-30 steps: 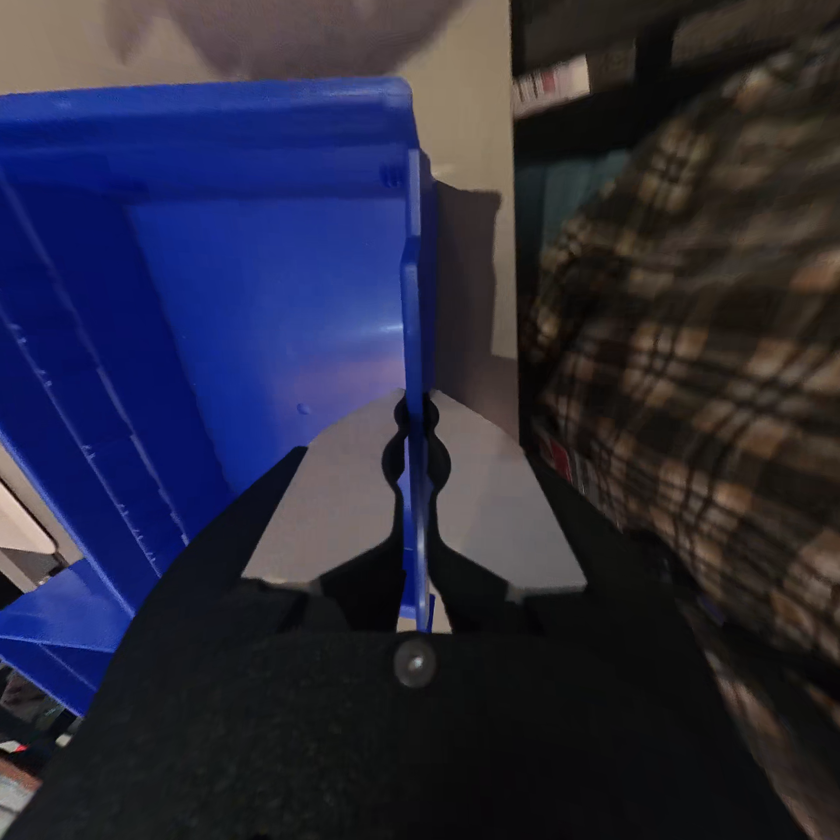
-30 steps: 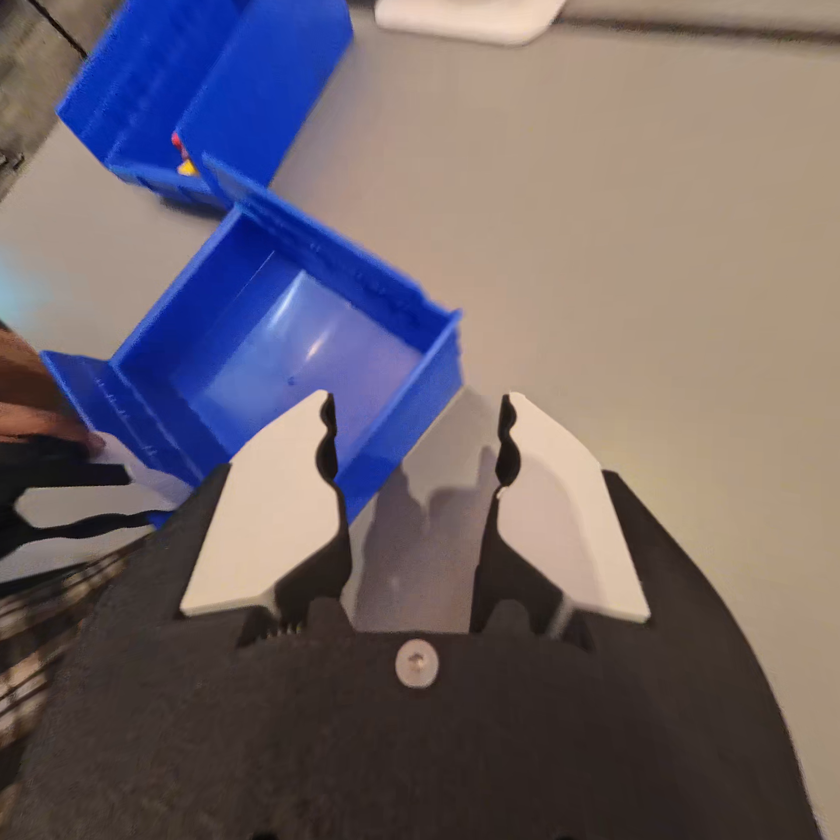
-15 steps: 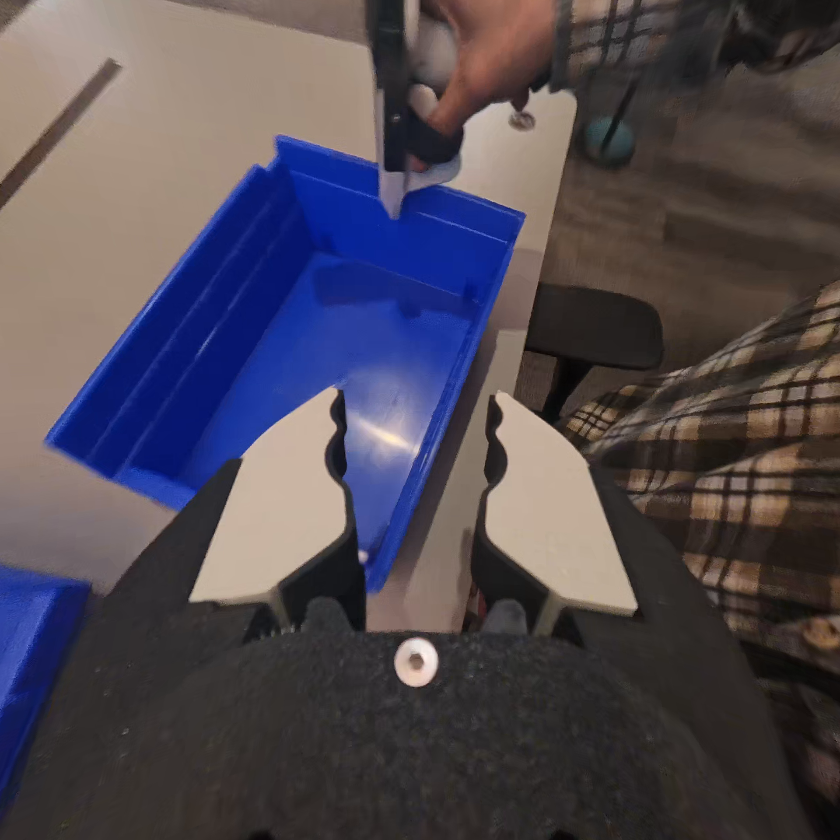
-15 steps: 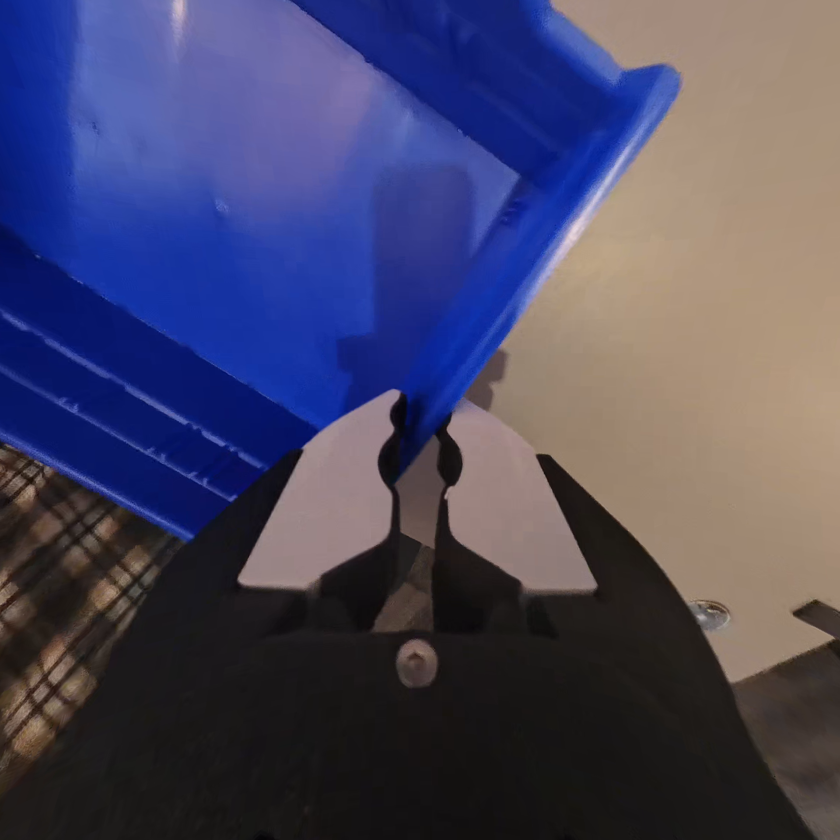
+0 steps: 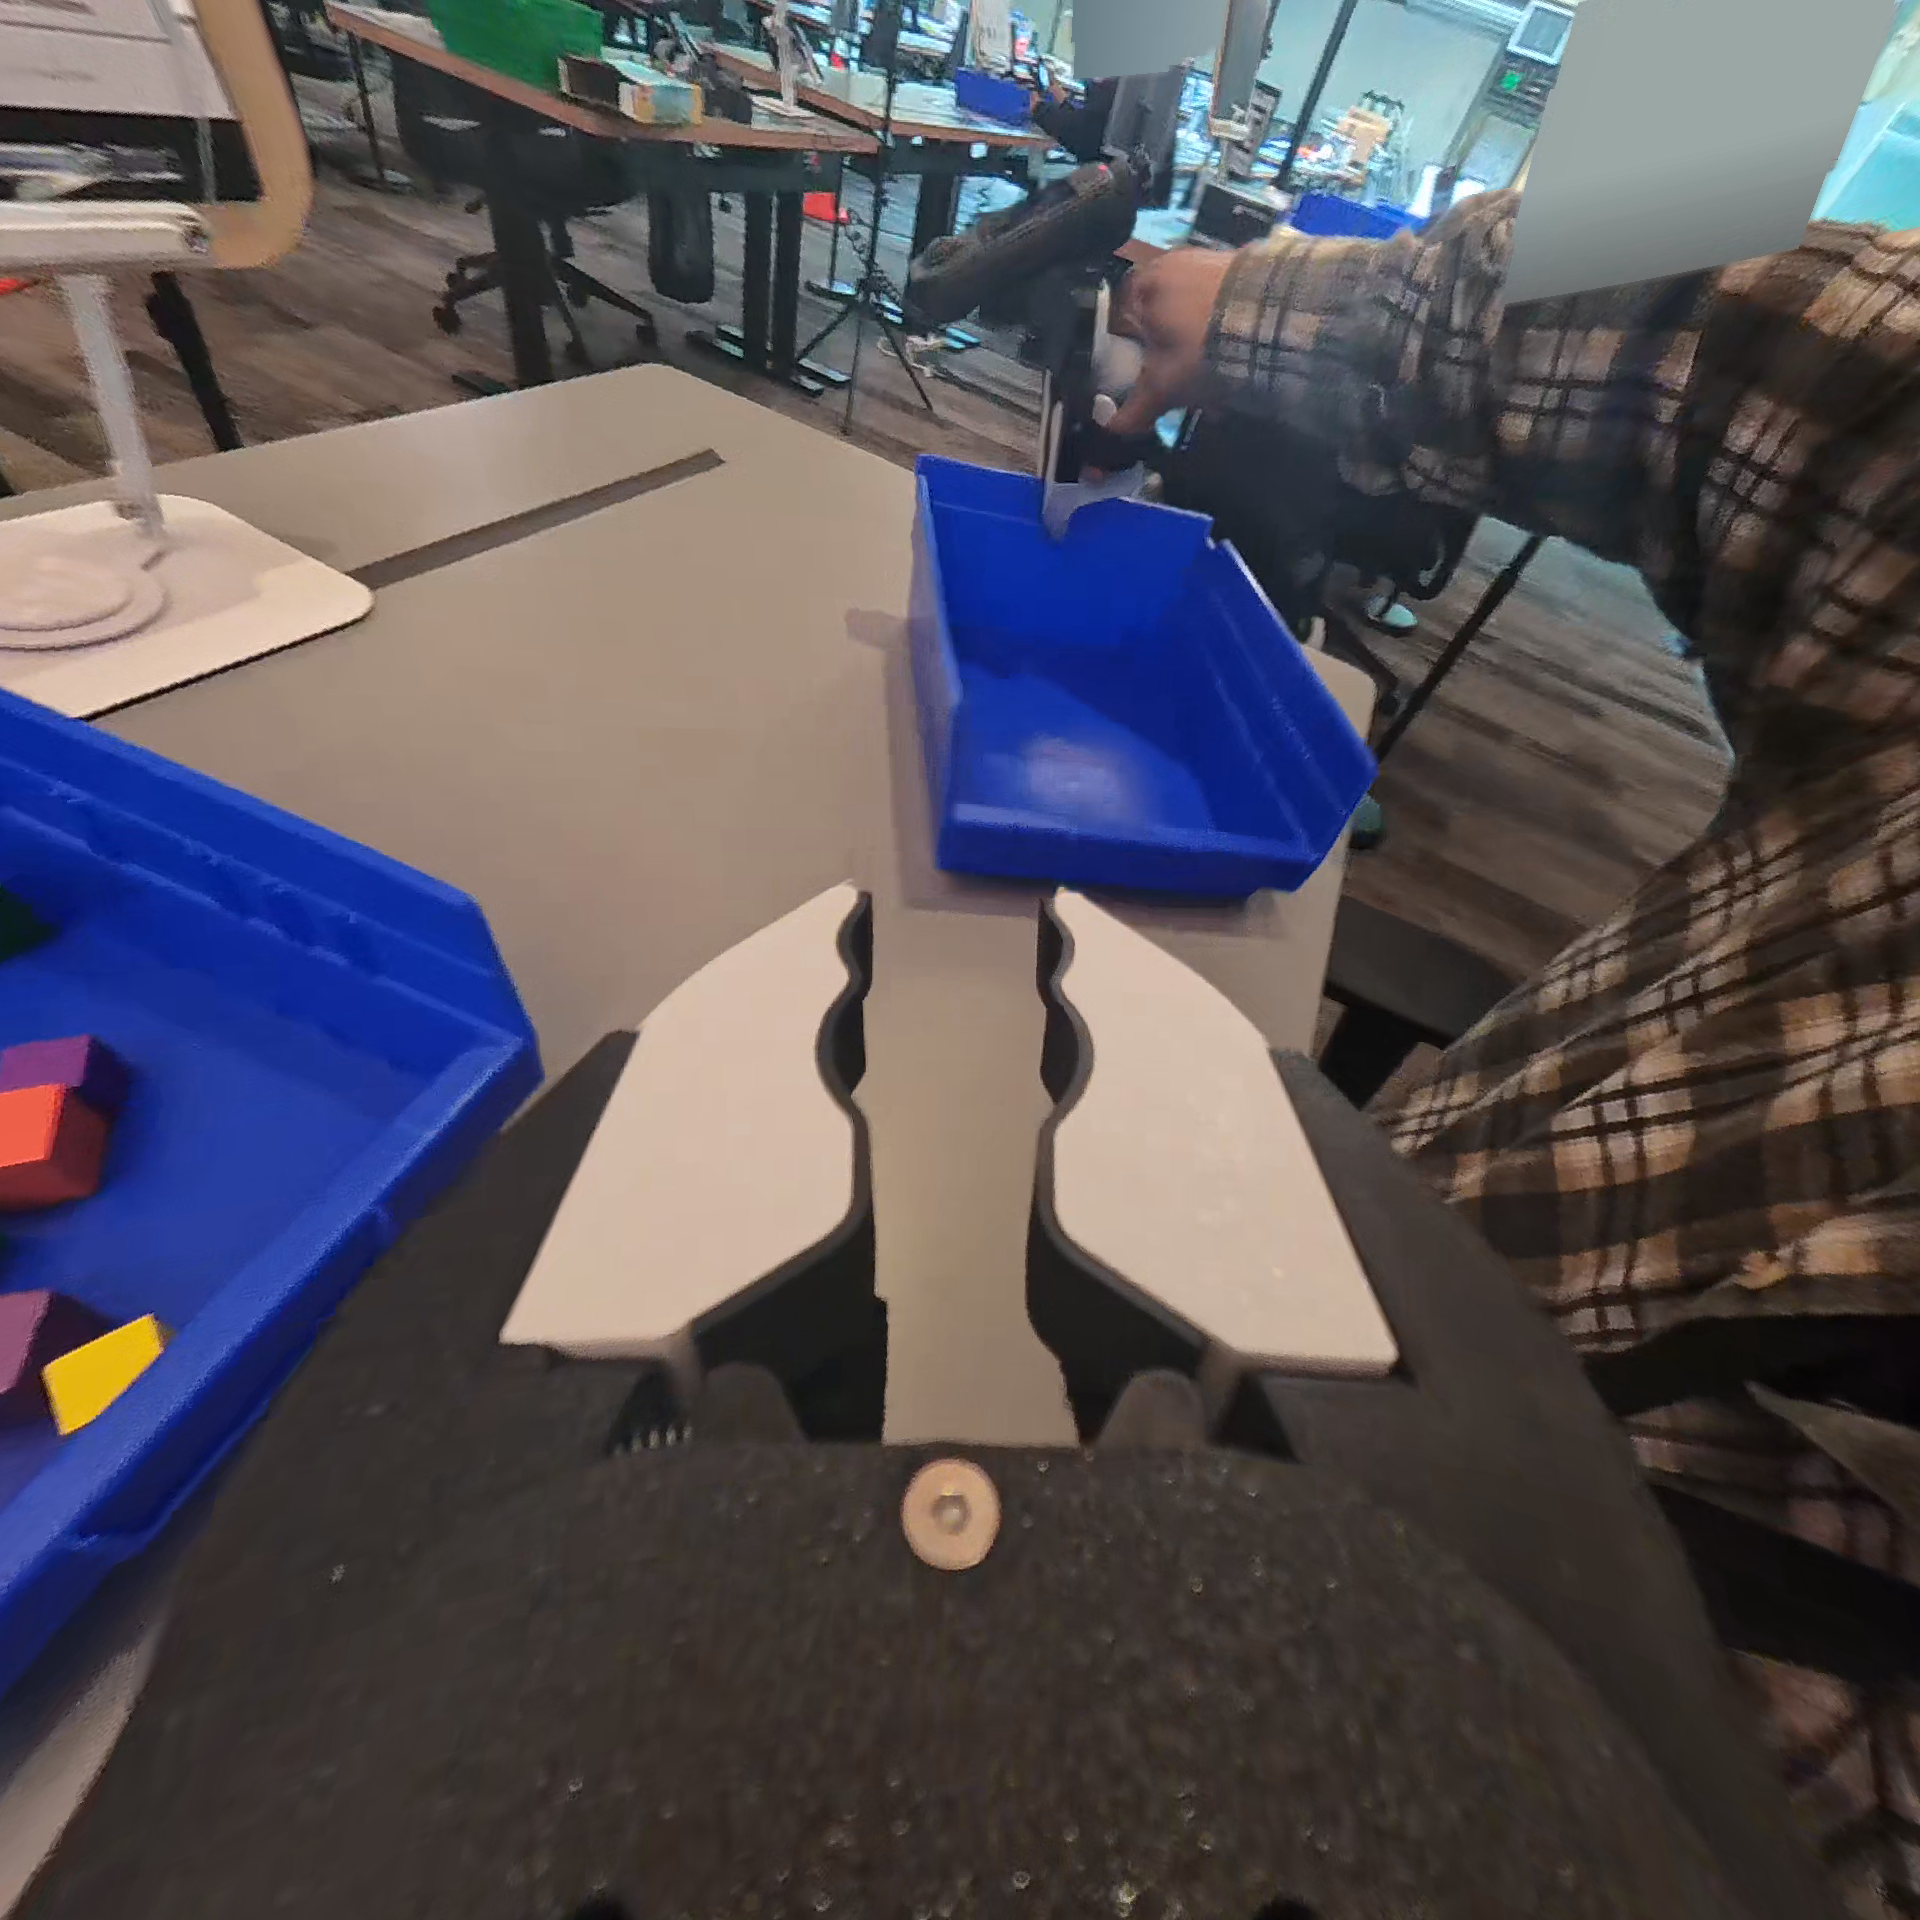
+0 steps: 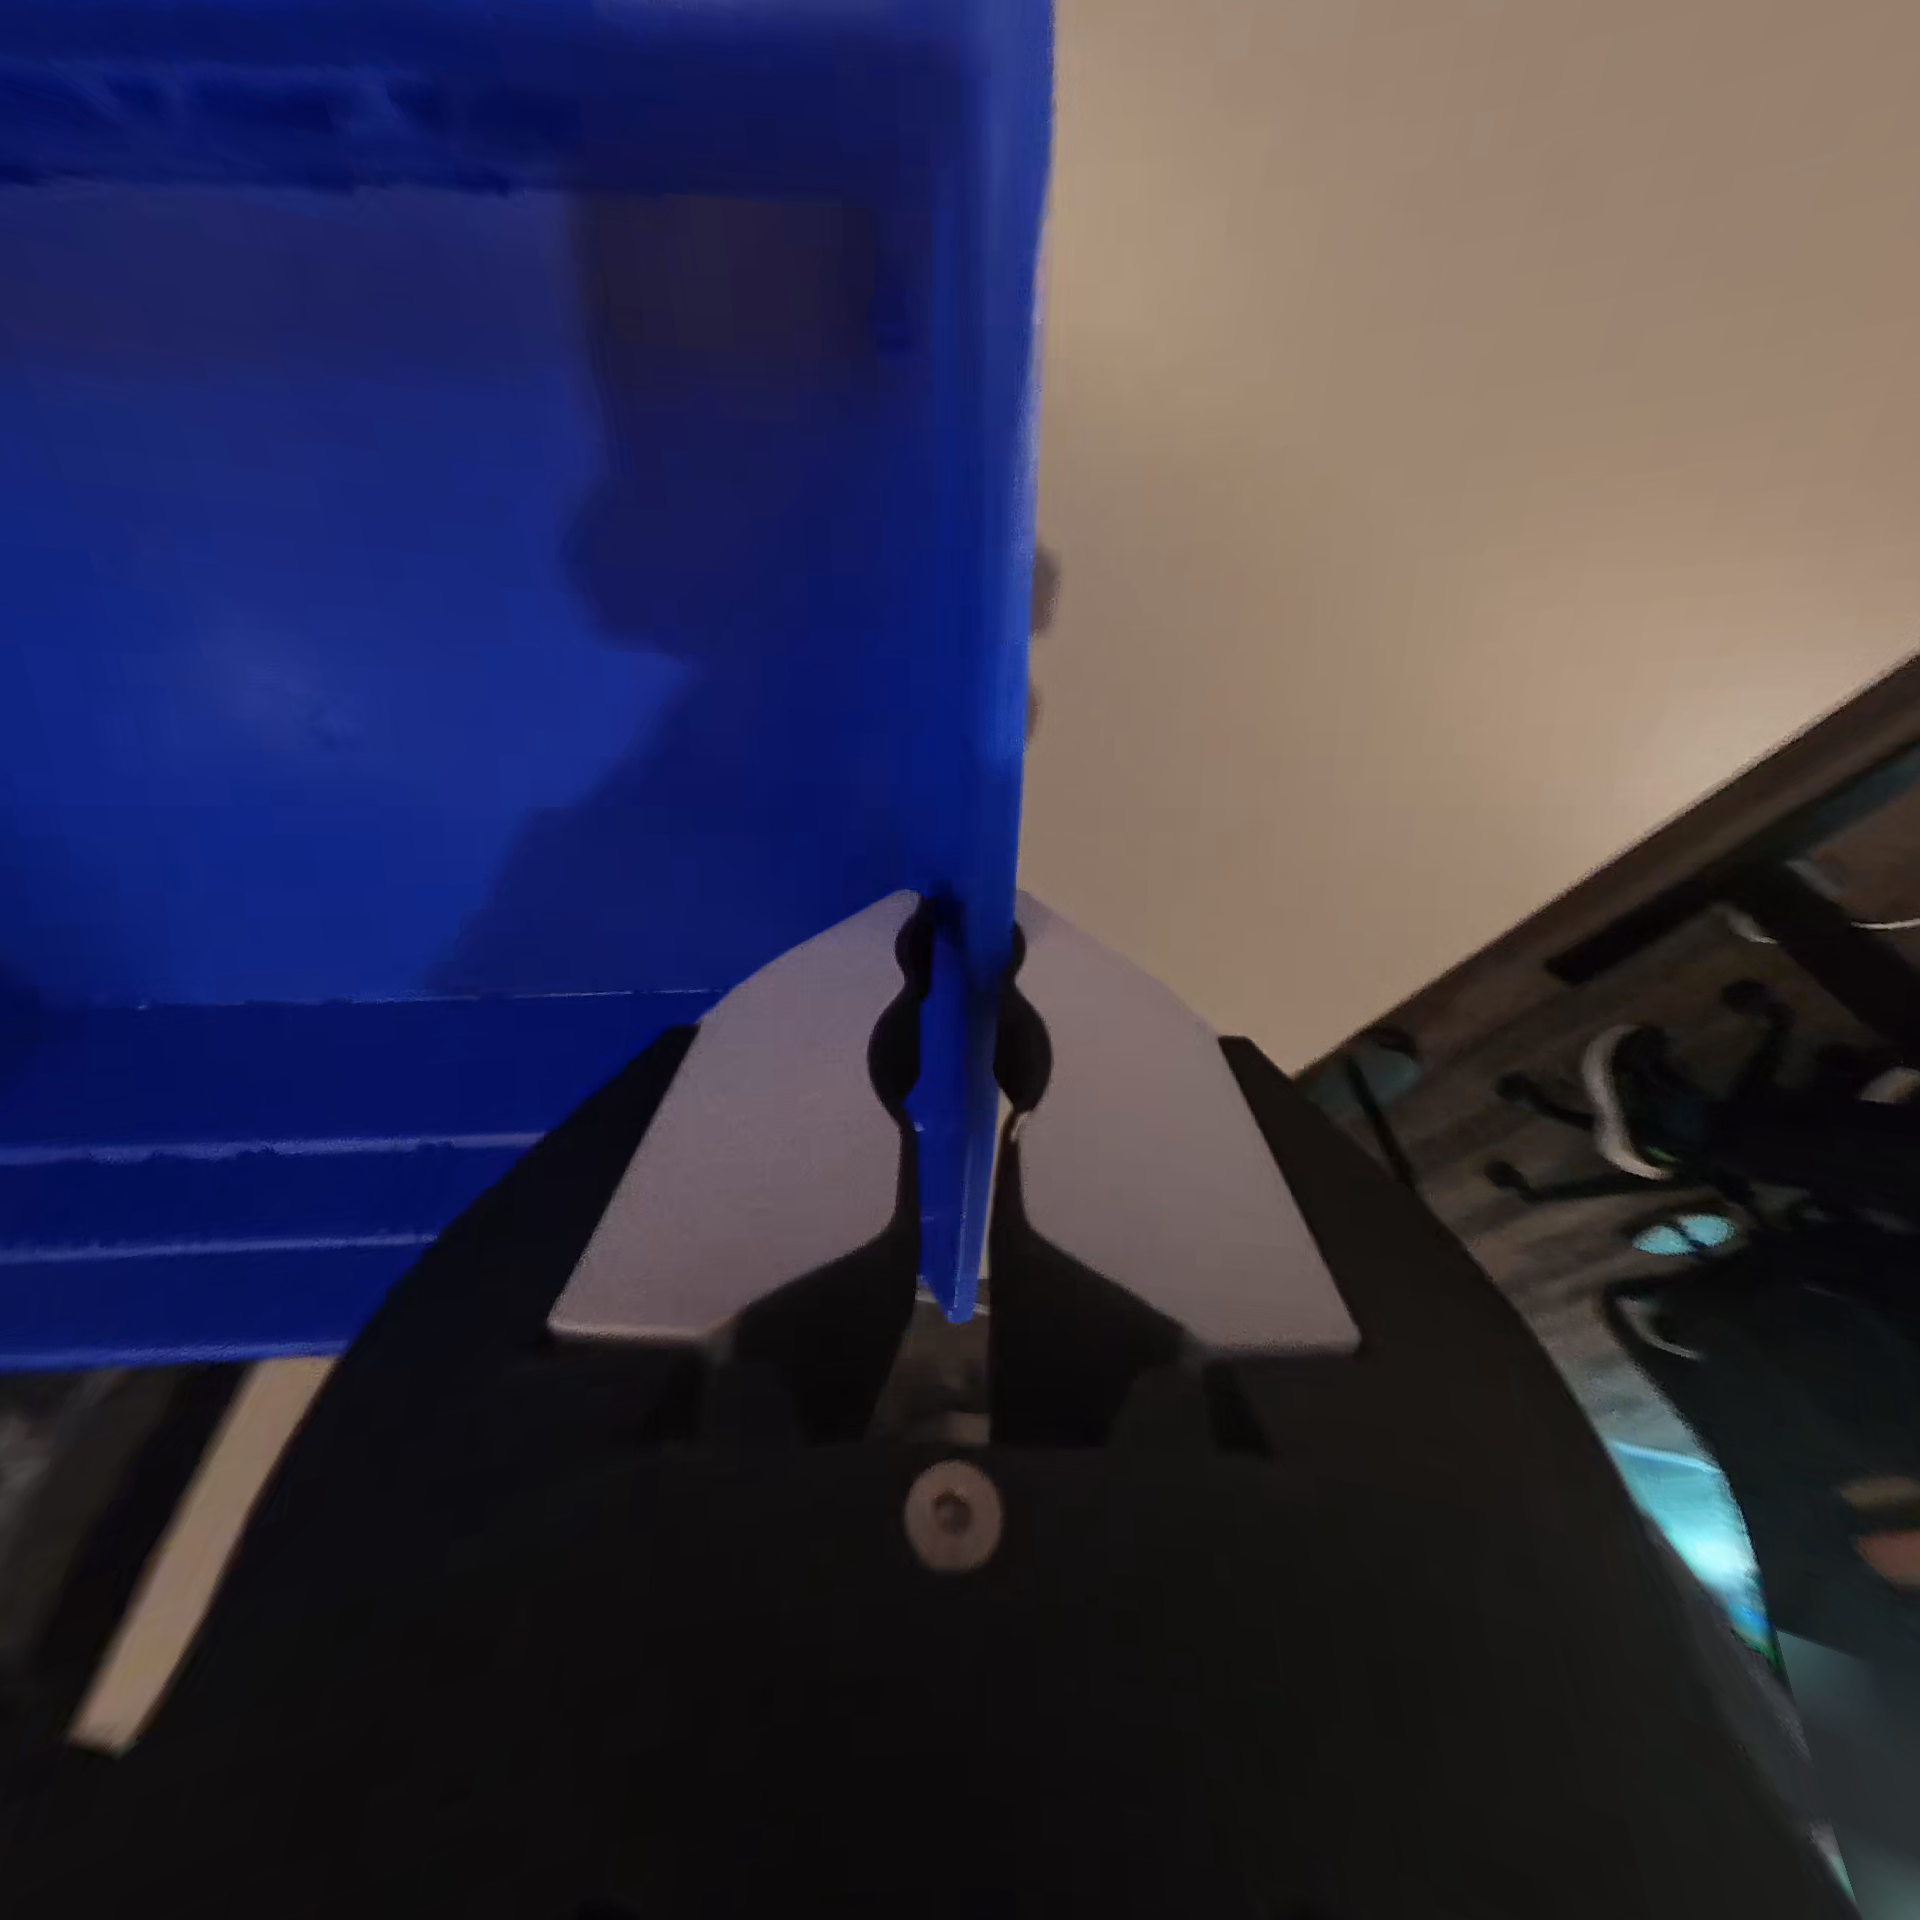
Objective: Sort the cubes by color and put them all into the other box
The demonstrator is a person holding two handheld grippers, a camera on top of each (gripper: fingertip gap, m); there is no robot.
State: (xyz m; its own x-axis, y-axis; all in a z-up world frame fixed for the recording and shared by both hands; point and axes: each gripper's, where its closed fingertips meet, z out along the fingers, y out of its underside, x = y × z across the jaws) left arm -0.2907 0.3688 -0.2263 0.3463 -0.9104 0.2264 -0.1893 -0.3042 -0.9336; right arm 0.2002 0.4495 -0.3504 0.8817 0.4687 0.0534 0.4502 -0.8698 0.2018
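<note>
Nearest, the left gripper (image 5: 951, 1049) hung spread apart over the grey table (image 5: 644, 665), holding nothing. Just to its left sat the blue box of cubes (image 5: 343, 1049), with 1 orange cube (image 5: 47, 1143), 2 purple cubes (image 5: 62, 1065) and 1 yellow cube (image 5: 104, 1371) in sight; more may have lain beyond the picture's edge, which I could not tell.

Farther off, at the table's far corner, the other box (image 5: 1122, 727) stood with nothing visible inside it, one end seemingly overhanging the table edge. The right gripper (image 6: 961, 1023) was pressed together on that box's wall (image 6: 971, 727), the thin blue rim pinched between its fingers; from the left wrist view the same gripper (image 5: 1060, 509) showed at the box's far rim, held by a hand (image 5: 1164, 322) in a plaid sleeve (image 5: 1351, 343).

Judged from this, the task had barely begun: 0 cubes had been moved, and the receiving box was only being positioned. All sorting by color and all transfers were left to do. Beyond lay office desks and chairs.
</note>
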